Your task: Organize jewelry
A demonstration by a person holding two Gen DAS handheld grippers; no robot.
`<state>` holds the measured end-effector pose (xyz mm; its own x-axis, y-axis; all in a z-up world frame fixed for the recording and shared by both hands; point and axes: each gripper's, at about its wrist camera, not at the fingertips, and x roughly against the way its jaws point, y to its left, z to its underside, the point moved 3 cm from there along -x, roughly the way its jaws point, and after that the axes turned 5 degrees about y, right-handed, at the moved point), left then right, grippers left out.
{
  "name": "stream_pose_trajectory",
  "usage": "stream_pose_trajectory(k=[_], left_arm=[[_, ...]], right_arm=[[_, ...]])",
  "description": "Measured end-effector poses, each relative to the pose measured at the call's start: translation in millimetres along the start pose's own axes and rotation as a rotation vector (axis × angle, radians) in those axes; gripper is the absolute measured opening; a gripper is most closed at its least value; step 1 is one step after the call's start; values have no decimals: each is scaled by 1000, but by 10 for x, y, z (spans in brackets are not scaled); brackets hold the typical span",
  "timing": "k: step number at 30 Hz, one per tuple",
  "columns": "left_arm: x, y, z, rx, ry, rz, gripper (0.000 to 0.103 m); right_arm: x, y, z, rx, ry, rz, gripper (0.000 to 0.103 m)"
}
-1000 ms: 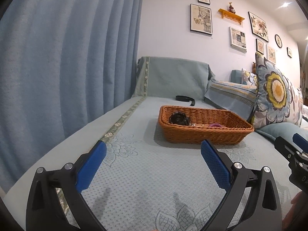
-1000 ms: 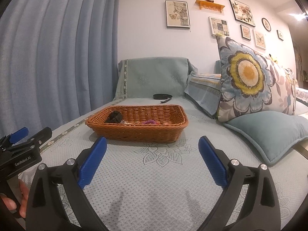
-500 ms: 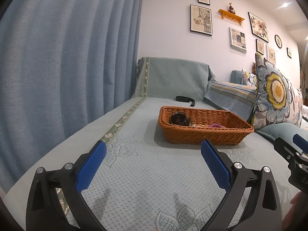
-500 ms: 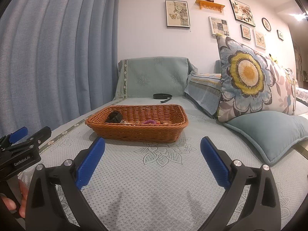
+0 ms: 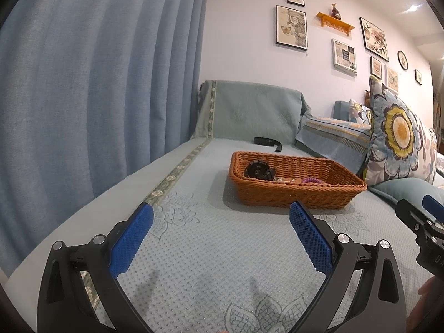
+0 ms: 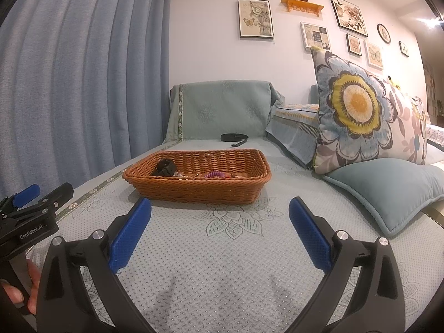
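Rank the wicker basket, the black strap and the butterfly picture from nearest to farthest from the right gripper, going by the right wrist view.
From the open right gripper:
1. Wicker basket, just ahead on the sofa cover, slightly left.
2. Black strap, lying behind the basket near the draped sofa end.
3. Butterfly picture, hung on the back wall, above both.

Most of what lies in the basket [image 6: 199,186] is hidden behind its near wall; only the tops of a dark round piece [image 5: 258,170], a purple coil [image 6: 214,174] and a few small pale bits are seen, too small to be told apart. In the left wrist view the right gripper [image 5: 424,216] is cut off by the right edge, and only a blurred fingertip of the hand [image 5: 428,288] is shown. In the right wrist view the left gripper [image 6: 41,194] is cut by the left edge. The framed pictures [image 6: 255,18] are too small to be made out.
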<state>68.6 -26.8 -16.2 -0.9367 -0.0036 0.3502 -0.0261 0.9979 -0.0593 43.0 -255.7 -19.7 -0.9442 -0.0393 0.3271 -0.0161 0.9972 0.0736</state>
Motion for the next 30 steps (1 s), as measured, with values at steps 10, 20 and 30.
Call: stream_pose_trajectory(k=[10, 20, 30], left_arm=[[0, 11, 2, 0, 1, 2, 95], [1, 20, 2, 1, 3, 3, 95], [-7, 25, 6, 4, 7, 5, 95]], right_arm=[[3, 1, 0, -1, 0, 0, 95], [-1, -3, -4, -1, 1, 0, 95], [-3, -3, -7, -1, 1, 0, 95]])
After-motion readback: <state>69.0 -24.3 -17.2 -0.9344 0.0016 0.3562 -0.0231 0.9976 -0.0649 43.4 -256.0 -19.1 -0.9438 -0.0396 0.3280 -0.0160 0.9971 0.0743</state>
